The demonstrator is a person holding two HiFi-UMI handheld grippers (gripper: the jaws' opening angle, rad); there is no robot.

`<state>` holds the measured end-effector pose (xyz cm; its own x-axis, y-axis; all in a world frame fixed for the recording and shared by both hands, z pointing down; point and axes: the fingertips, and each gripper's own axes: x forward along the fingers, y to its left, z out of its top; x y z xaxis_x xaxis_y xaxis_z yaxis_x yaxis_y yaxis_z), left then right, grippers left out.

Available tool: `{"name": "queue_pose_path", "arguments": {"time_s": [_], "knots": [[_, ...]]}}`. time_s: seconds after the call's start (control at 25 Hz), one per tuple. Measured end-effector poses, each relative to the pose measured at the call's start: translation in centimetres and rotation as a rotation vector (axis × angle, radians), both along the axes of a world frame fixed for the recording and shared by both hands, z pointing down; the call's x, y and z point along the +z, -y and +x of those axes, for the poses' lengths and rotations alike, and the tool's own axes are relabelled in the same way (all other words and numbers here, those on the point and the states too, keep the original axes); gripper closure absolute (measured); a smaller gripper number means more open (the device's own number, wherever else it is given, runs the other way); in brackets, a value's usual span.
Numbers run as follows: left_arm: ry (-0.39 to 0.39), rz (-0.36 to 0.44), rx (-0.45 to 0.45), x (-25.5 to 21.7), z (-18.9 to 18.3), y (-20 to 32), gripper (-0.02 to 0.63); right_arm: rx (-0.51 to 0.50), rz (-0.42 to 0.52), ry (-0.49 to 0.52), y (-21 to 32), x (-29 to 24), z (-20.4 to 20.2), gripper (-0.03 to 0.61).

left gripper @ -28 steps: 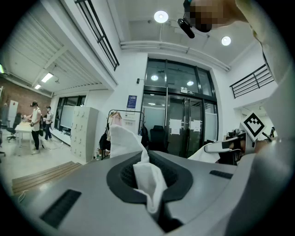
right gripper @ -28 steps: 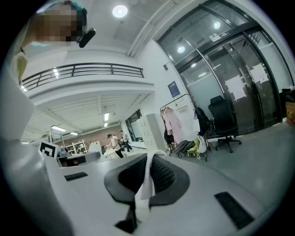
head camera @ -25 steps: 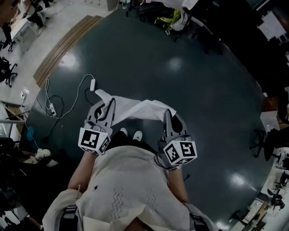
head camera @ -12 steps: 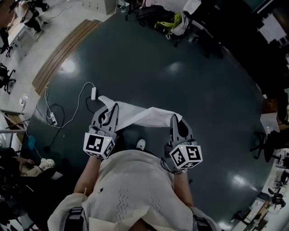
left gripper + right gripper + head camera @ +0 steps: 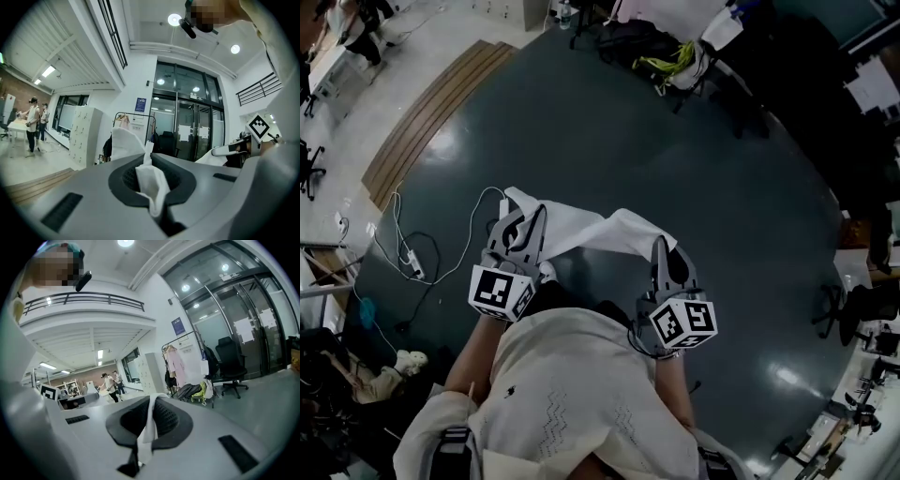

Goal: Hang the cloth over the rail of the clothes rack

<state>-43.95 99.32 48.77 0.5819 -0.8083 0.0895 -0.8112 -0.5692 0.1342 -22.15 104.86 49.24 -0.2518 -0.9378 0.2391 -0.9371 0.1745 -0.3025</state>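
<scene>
- The left gripper (image 5: 521,221) pinches one end of the white cloth (image 5: 598,230), just as it did a second ago; in its own view a fold of fabric (image 5: 151,185) is squeezed between the shut fingers.
- The right gripper (image 5: 664,251) is likewise clamped on the other end, a thin strip of cloth (image 5: 149,427) caught between its fingers, with no change in its hold.
- The cloth hangs in the air between the two grippers, sagging slightly, above the dark floor (image 5: 609,122); its span looks the same as before.
- The floor has slid under the person: the white cable (image 5: 450,246) now lies closer to the left gripper, its far end meeting the cloth's corner.
- The two white shoes seen a second ago no longer show clearly.
- The clothes rack (image 5: 126,113) stands far off, well apart from the cloth.
</scene>
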Motion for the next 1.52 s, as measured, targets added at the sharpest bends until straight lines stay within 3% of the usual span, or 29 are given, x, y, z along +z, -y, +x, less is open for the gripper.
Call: {"name": "queue_pose_path", "arguments": {"time_s": [0.24,0.4,0.6,0.84,1.16,1.52], "knots": [[-0.019,-0.016,-0.038,0.3,-5.3,5.7,0.597,-0.018,-0.012,-0.007,5.8,0.4,-4.8,0.557],[-0.025,-0.052,-0.055,1.6,-6.6,9.3,0.597,-0.02,-0.023,-0.019,9.6,0.7,-5.5,0.557],[0.0,-0.068,-0.028,2.8,-4.2,15.5,0.597,-0.016,-0.048,-0.011,15.8,2.7,-3.4,0.557],[0.01,-0.091,-0.027,2.9,-0.3,25.5,0.597,-0.013,-0.033,0.009,27.3,3.1,0.8,0.557],[0.011,-0.025,-0.064,0.0,4.4,38.0,0.597,-0.067,-0.012,0.018,39.9,1.4,5.6,0.557],[0.011,-0.053,-0.037,1.1,5.8,49.8,0.597,-0.017,-0.035,0.02,50.3,1.8,7.0,0.557]]}}
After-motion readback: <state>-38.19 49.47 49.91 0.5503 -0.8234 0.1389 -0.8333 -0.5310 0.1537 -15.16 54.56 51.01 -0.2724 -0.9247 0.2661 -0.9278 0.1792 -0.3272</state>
